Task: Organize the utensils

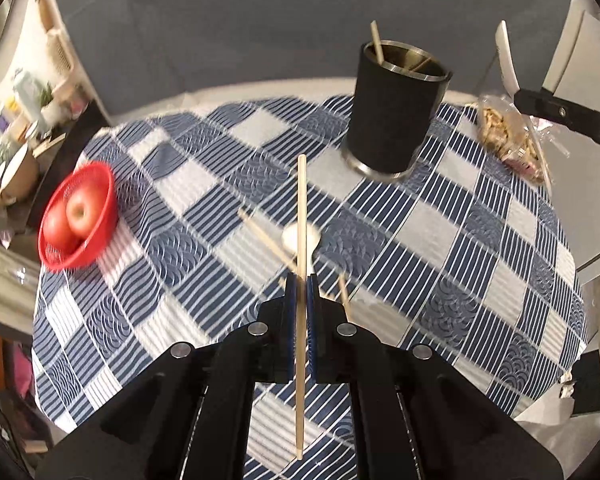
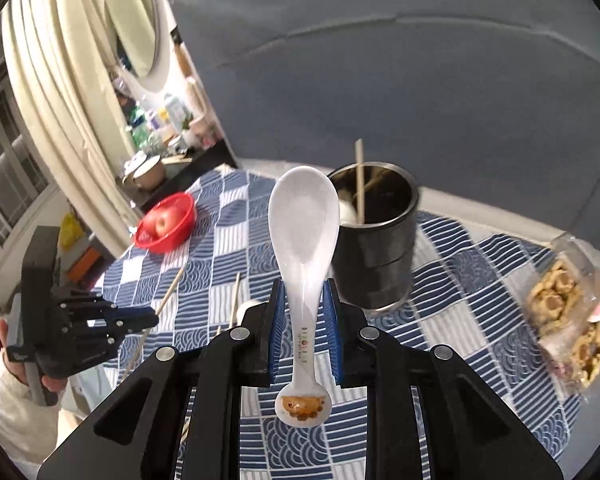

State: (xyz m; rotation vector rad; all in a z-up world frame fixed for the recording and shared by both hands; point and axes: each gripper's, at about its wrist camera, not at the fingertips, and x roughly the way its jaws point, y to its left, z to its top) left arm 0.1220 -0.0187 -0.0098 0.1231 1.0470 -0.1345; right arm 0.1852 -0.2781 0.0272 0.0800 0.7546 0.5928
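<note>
Left wrist view: the left gripper (image 1: 300,286) is clamped on a wooden chopstick (image 1: 301,240), which runs straight ahead between the blue pads. Ahead and right of it stands the black utensil holder (image 1: 396,112), with another chopstick leaning inside. A red basket (image 1: 78,216) of apples sits well to its left on the checked tablecloth (image 1: 460,240). Loose chopsticks (image 1: 264,236) lie just beyond the fingertips.

Right wrist view: the right gripper (image 2: 303,296) grips a white ceramic spoon (image 2: 303,224) by the handle, bowl forward, just left of the holder. A snack bag (image 2: 568,312) lies far right.
</note>
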